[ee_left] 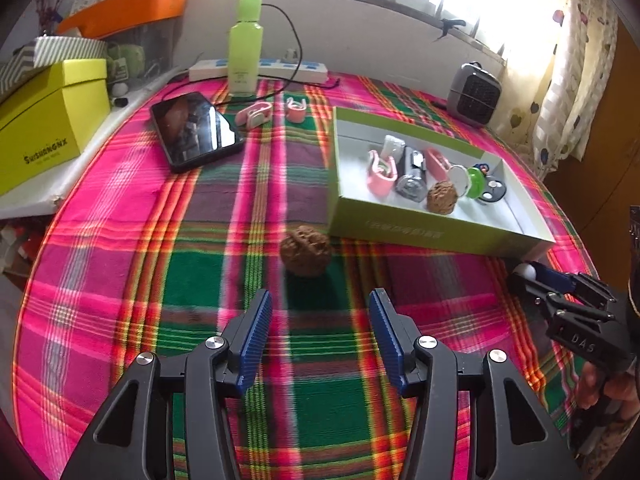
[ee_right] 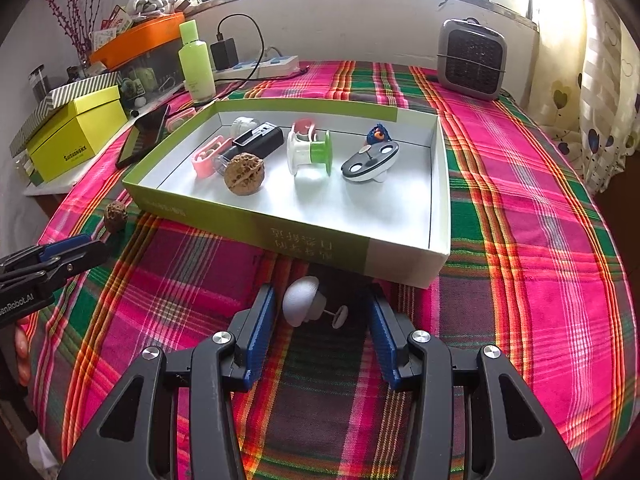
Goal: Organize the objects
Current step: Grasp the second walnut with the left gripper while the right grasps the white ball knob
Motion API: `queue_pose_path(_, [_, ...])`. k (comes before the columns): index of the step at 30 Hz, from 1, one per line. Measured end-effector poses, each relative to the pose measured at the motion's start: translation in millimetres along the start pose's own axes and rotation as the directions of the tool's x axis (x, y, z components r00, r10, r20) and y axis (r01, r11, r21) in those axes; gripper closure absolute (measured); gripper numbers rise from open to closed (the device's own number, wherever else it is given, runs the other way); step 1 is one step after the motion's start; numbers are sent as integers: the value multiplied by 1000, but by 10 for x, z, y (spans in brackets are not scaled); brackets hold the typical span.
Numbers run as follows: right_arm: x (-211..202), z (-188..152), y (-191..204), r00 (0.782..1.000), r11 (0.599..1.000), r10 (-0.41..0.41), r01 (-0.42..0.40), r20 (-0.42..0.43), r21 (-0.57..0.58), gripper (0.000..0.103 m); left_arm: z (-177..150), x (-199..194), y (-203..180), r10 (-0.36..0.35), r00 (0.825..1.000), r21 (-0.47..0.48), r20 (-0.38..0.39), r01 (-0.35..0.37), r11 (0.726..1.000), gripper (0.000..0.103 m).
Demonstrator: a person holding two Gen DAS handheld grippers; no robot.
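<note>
A brown walnut [ee_left: 306, 250] lies on the plaid cloth just ahead of my left gripper [ee_left: 320, 300], which is open and empty. The walnut [ee_right: 116, 216] and left gripper [ee_right: 80, 246] also show at the left edge of the right wrist view. A shallow green box tray [ee_right: 320, 236] holds a second walnut [ee_right: 244, 174], a green and white spool [ee_right: 310, 152], a grey oval piece [ee_right: 370, 160], a pink clip [ee_right: 208, 156] and a black device [ee_right: 256, 142]. Right before the tray, a white mushroom-shaped piece [ee_right: 300, 300] lies between the fingers of my open right gripper [ee_right: 320, 298], close to the left pad and apart from the right one.
A black phone [ee_left: 196, 130], two pink clips [ee_left: 254, 114], a green bottle [ee_left: 245, 44] and a power strip [ee_left: 260, 68] with cables sit at the back. A small grey heater [ee_left: 474, 94] stands behind the tray. A yellow box [ee_left: 48, 120] rests on a side shelf at left.
</note>
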State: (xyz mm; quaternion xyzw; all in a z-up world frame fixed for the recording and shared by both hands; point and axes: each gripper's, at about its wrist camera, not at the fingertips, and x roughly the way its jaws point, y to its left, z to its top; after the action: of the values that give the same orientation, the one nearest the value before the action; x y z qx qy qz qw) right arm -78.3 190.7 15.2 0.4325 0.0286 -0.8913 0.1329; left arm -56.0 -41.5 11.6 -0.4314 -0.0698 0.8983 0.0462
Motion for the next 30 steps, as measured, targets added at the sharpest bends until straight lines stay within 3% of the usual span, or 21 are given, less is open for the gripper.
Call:
queue_pose_path(10, [-8, -3, -4, 1000, 1000, -8, 8, 0, -3, 63, 89, 119, 63, 3, 1000, -24, -1, -3, 1000, 54])
queue_pose_path(13, [-8, 2, 5, 1000, 1000, -13, 13, 0, -7, 70, 130, 153, 45, 9, 1000, -13, -1, -9, 1000, 54])
queue_pose_path(27, [-9, 0, 8, 1000, 1000, -18, 18, -2, -17, 70, 260, 272, 22, 71, 997, 10, 14, -71, 997, 54])
queue_pose_path(30, [-9, 1, 10, 1000, 1000, -19, 19, -2, -17, 70, 267, 279, 24, 83, 996, 9, 17, -83, 996, 62])
